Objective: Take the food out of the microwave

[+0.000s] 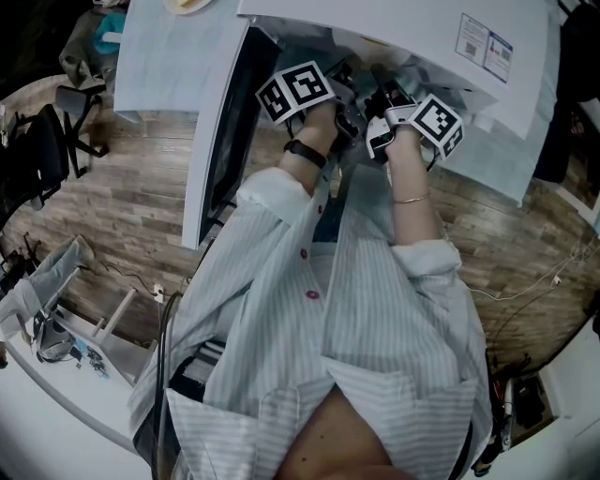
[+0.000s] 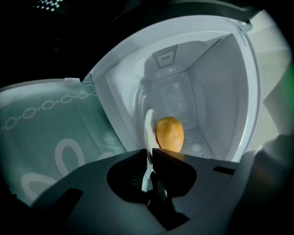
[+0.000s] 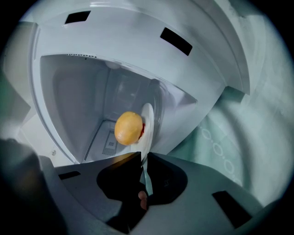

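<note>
A round yellow-orange food item (image 2: 170,134) lies on a white plate (image 2: 148,126) inside the open white microwave (image 2: 216,92). My left gripper (image 2: 150,153) is shut on the plate's near rim, which runs up from between its jaws. In the right gripper view the same food (image 3: 128,128) and plate (image 3: 148,124) show in the cavity (image 3: 73,101), and my right gripper (image 3: 141,158) is shut on the rim too. In the head view both grippers, left (image 1: 345,108) and right (image 1: 380,122), reach side by side into the microwave mouth, which hides their tips, the plate and the food.
The microwave door (image 1: 220,122) stands swung open on the left, beside my left arm. The white microwave top (image 1: 394,19) overhangs the grippers. Below is a wood floor (image 1: 122,187), with a dark chair (image 1: 37,150) at far left and a white table edge (image 1: 56,375) at lower left.
</note>
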A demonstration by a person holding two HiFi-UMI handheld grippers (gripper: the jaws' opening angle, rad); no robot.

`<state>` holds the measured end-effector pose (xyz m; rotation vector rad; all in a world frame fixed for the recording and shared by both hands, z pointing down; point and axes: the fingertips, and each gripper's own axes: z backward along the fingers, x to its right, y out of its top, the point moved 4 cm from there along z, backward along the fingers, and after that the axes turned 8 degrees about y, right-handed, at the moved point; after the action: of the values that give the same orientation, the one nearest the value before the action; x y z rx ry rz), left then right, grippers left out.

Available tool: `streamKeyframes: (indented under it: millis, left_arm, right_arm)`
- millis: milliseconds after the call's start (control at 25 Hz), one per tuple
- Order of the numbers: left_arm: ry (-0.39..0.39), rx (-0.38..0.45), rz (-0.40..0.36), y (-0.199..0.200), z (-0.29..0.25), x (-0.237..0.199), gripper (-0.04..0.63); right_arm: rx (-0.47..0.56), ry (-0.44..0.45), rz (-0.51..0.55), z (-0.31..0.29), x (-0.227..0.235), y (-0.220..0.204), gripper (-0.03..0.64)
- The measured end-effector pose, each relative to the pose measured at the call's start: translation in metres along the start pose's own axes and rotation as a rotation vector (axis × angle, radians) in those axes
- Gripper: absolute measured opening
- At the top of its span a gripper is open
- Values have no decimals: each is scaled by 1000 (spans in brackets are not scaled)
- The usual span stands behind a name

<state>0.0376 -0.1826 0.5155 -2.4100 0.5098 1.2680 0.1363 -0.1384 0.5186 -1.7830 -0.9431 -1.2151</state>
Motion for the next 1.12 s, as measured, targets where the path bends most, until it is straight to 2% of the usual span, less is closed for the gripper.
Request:
streamKeyframes:
  millis: [600,1120]
  left_arm:
    - [12,54,27,-22,10,-4,40]
    - [15,132,62,-40,30,-10,40]
  right_arm:
    - [-75,7,10,18,7,-5,61]
    - [-167,36,33,31,5,-16,61]
